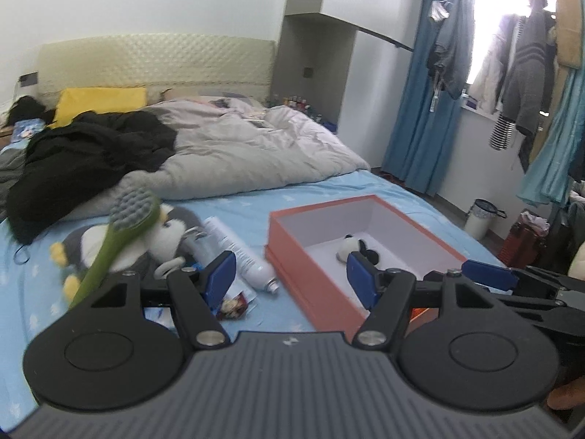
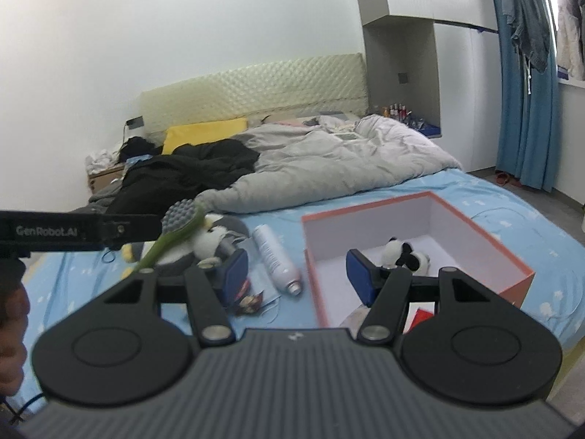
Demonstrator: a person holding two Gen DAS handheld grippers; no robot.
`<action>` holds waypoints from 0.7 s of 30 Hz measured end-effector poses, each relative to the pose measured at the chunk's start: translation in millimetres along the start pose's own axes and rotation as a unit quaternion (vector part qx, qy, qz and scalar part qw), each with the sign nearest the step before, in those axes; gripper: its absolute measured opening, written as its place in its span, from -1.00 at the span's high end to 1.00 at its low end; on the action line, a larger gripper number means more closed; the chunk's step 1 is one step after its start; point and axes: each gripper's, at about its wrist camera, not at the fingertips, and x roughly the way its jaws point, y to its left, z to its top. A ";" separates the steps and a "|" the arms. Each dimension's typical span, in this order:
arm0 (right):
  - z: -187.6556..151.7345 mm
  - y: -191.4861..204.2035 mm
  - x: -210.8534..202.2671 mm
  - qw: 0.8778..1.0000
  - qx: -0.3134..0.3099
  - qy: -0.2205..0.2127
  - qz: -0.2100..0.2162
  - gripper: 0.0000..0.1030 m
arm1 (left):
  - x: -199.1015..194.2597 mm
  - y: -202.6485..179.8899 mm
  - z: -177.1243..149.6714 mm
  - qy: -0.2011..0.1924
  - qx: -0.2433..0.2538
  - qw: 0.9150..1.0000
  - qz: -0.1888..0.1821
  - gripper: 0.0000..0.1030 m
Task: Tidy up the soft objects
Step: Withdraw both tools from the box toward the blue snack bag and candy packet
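Both the left gripper [image 1: 289, 278] and the right gripper [image 2: 296, 274] are released, empty. Panda [image 2: 404, 252] sits in the box [image 2: 486, 234]; I approach the penguin [image 1: 161, 234] at centre left (avoiding the brush [image 1: 120, 234]).

Two soft toys: one penguin [image 1: 161, 234] on the sheet, one panda [image 1: 353, 247] in the single orange box [image 1: 310, 285]. One spray can [image 1: 237, 252], one green brush [image 1: 120, 230].

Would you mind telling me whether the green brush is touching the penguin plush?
Touching: the left wrist view shows the green brush lying across the penguin plush.
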 end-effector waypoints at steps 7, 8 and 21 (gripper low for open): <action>-25.2 25.2 -3.0 1.000 -0.005 0.021 0.018 -0.21 | -15.6 26.7 -35.1 0.017 -0.050 0.999 0.009 -0.40; -29.3 27.6 -3.1 0.999 -0.006 0.024 0.019 -0.21 | -18.0 30.2 -41.4 0.019 -0.056 0.998 0.016 -0.40; -80.7 42.0 2.5 0.995 0.009 0.092 0.032 -0.21 | -21.3 56.0 -99.0 0.051 -0.104 0.992 0.051 -0.40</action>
